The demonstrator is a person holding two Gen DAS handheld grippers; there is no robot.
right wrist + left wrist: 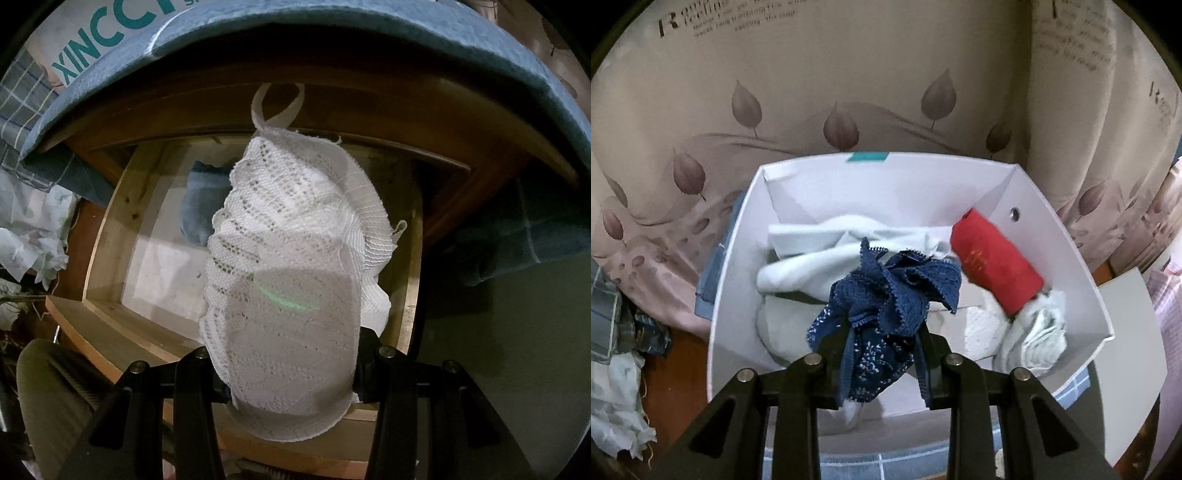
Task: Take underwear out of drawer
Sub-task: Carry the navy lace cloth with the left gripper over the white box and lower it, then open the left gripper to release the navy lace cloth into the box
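My left gripper [881,332] is shut on dark blue lace underwear [886,295] and holds it over a white cardboard box [1052,236]. In the box lie white garments [827,254], a rolled red garment [993,262] and more white lace [1034,332]. My right gripper [291,354] is shut on white lace underwear [288,266] and holds it above the open wooden drawer [110,229]. A folded blue garment [199,206] lies in the back of the drawer. The white lace hides both right fingertips.
A leaf-patterned curtain [849,92] hangs behind the box. Crumpled cloths [617,387] lie at the left on the wooden top. A blue cloth edge [332,22] overhangs the drawer opening, with a printed box [110,37] at upper left.
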